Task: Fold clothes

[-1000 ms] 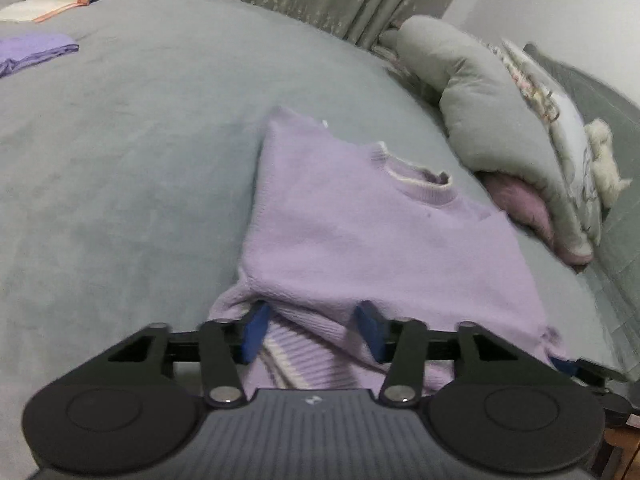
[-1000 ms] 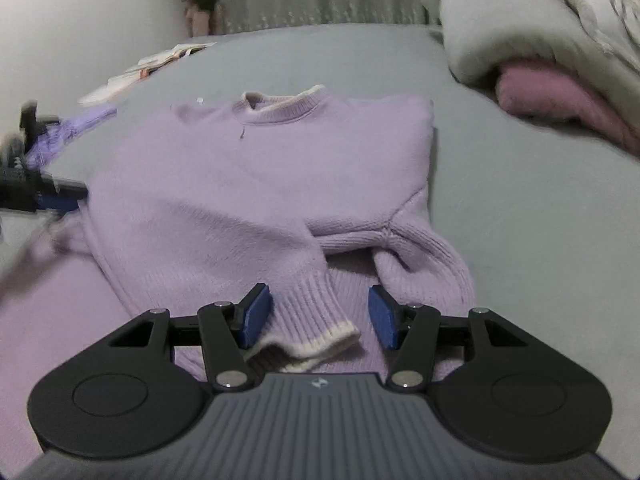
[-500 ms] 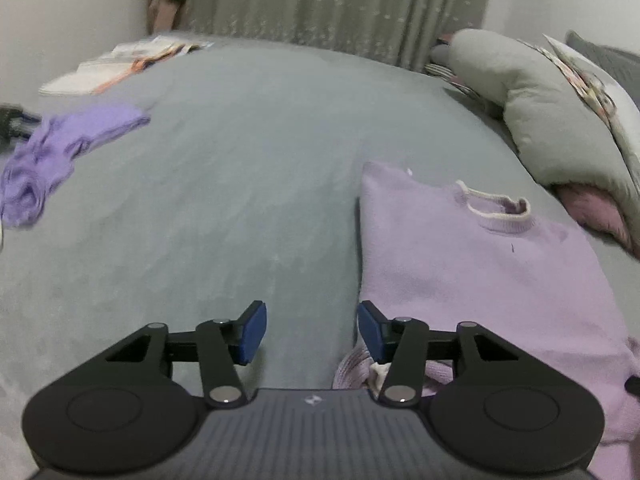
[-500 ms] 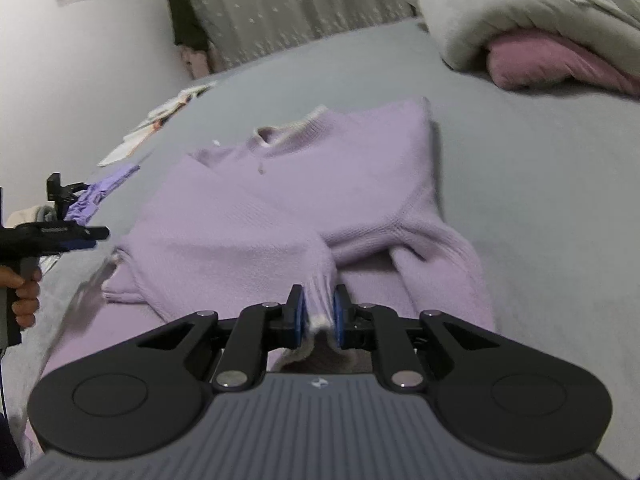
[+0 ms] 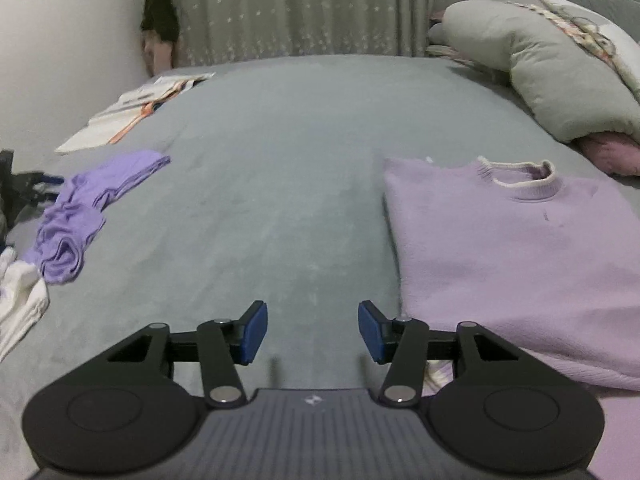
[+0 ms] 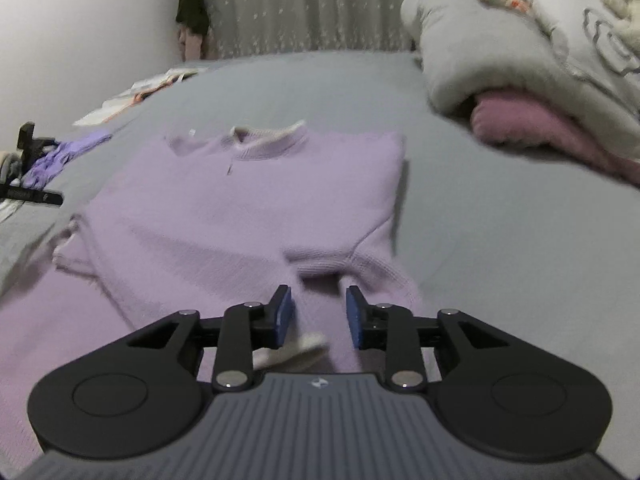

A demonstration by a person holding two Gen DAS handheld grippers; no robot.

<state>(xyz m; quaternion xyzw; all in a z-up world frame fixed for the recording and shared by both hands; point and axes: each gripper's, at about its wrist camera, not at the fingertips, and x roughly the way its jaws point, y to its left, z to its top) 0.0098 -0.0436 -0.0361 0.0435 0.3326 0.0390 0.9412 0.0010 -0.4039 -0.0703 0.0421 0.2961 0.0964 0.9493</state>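
A lilac knit sweater (image 6: 248,216) with a cream collar lies flat on the grey bed (image 6: 500,248), both sleeves folded in over its body. In the left wrist view the sweater (image 5: 516,256) lies to the right. My left gripper (image 5: 313,332) is open and empty, over bare bed left of the sweater. My right gripper (image 6: 320,316) is open above the sweater's lower part. The folded sleeve's cream cuff (image 6: 296,350) lies between and below its fingers, not held. The left gripper also shows at the left edge of the right wrist view (image 6: 32,196).
A crumpled purple garment (image 5: 80,212) and a white one (image 5: 18,300) lie at the bed's left side. Papers (image 5: 132,116) lie at the far left. Grey pillows (image 6: 520,52) on a pink item (image 6: 536,128) fill the right. A curtain (image 5: 312,8) hangs behind.
My right gripper, shut on the sleeve cuff half a second ago, has opened and the cuff lies loose. My left gripper has swung further left, off the sweater, over bare bed.
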